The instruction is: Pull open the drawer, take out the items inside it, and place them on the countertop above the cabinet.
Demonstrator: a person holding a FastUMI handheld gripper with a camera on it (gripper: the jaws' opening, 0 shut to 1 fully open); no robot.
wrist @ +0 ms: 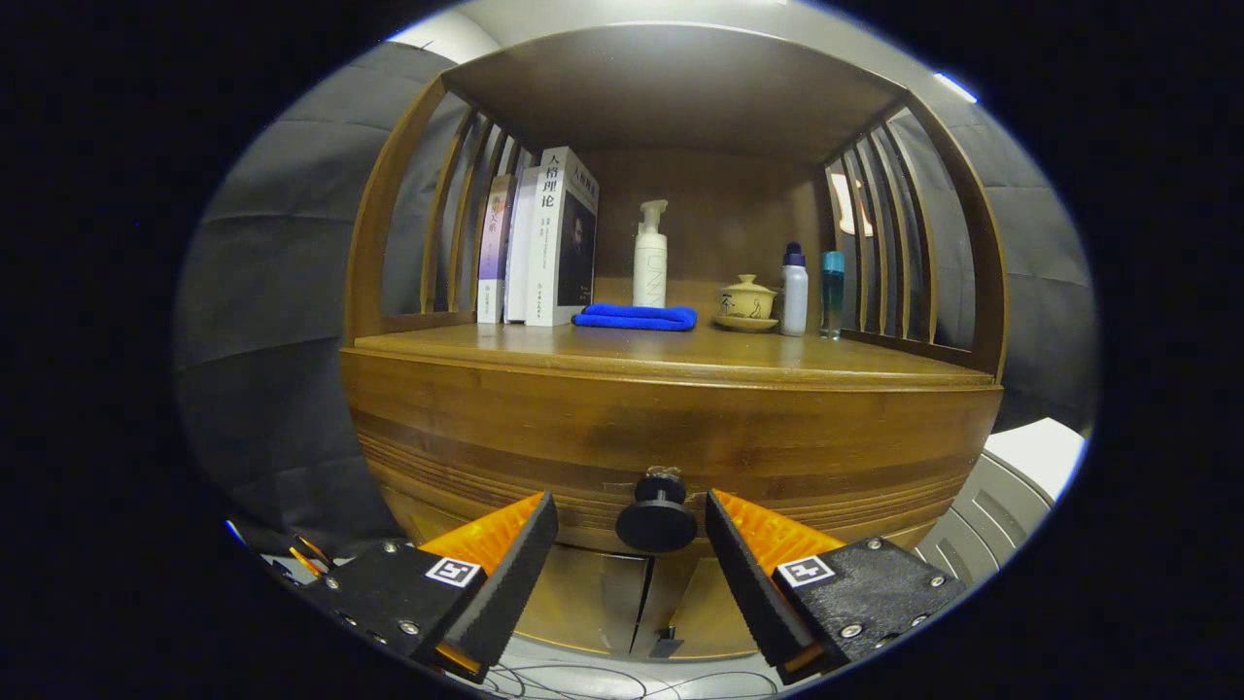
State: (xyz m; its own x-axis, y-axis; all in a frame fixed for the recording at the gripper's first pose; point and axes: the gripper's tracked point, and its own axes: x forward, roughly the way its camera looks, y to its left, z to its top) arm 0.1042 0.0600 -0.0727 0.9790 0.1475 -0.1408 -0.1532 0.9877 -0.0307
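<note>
Hand-held gripper [632, 530] spread around one drawer knob [656, 523], three books [539, 243], three bottles [795, 290]

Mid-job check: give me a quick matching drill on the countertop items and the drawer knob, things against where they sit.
Things:
1. black knob
2. blue cloth
3. books
4. lidded teacup

Places:
A. left end of the countertop
B. between the open tool fingers, untouched
C. just left of the white bottle
D. in front of the pump bottle

Pairs: 1-B, 2-D, 3-A, 4-C
</note>
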